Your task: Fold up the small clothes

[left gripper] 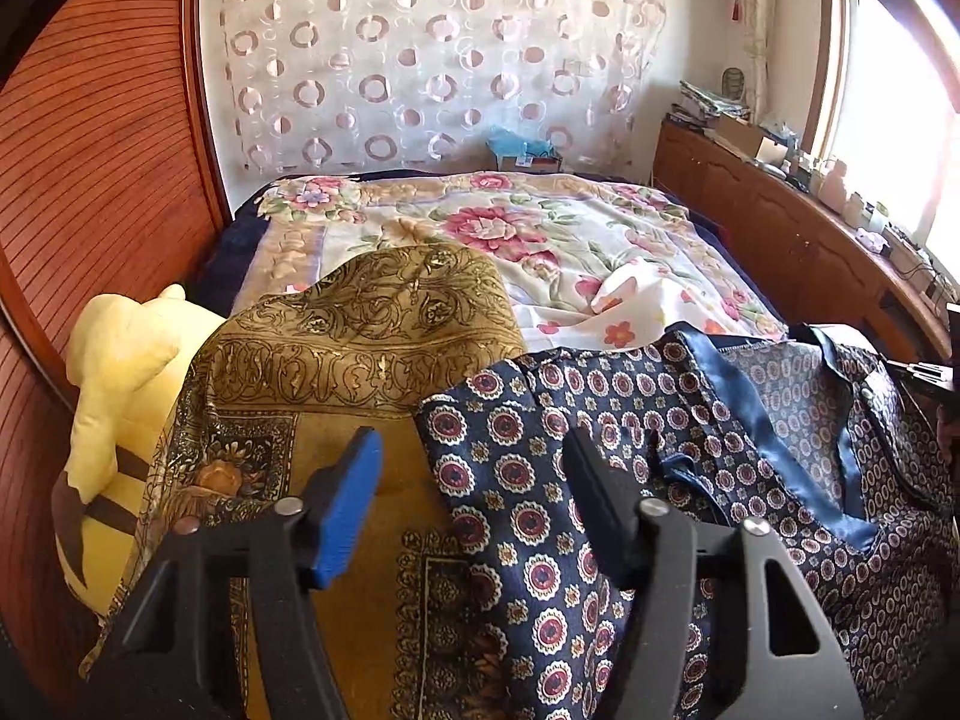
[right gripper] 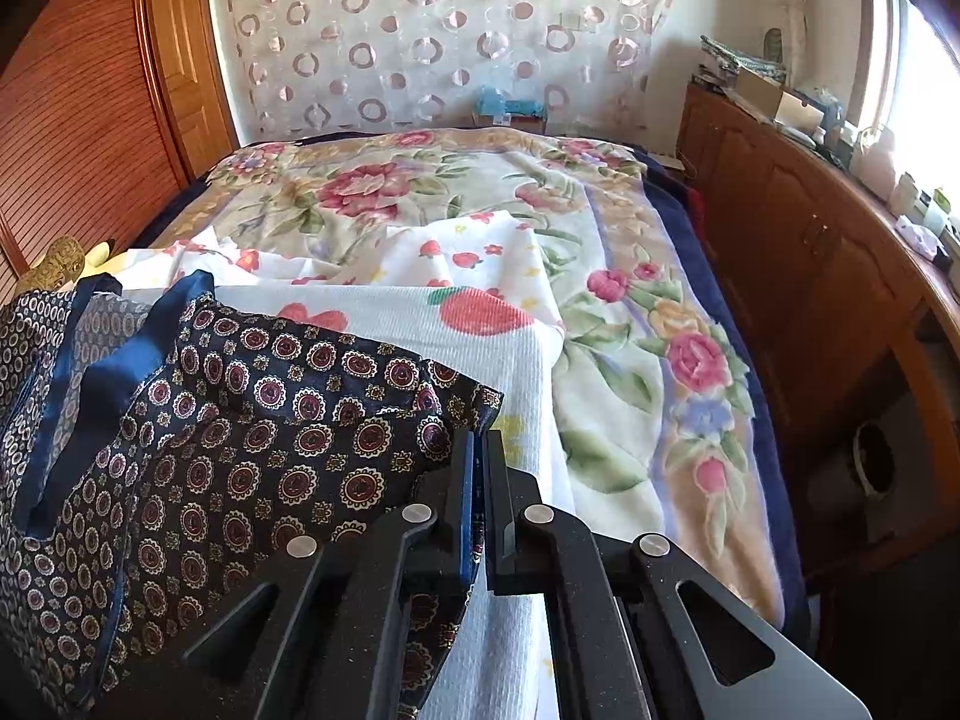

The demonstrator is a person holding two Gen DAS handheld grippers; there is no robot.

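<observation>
Two tongs [left gripper: 474,492] [right gripper: 478,498], one navy garment [right gripper: 270,420]

A bed [right gripper: 774,480] covered by a floral blanket [left gripper: 540,228] stretches ahead of both grippers. A white strawberry-print cloth [right gripper: 480,324] lies on the blanket just beyond the right gripper [right gripper: 480,450]; the navy medallion-print garment [right gripper: 270,408] lies over its near edge, left of those fingers.

Left tool [left gripper: 474,474] held level with fingers spread wide, right tool [right gripper: 480,480] level, fingers pinched nearly together
</observation>
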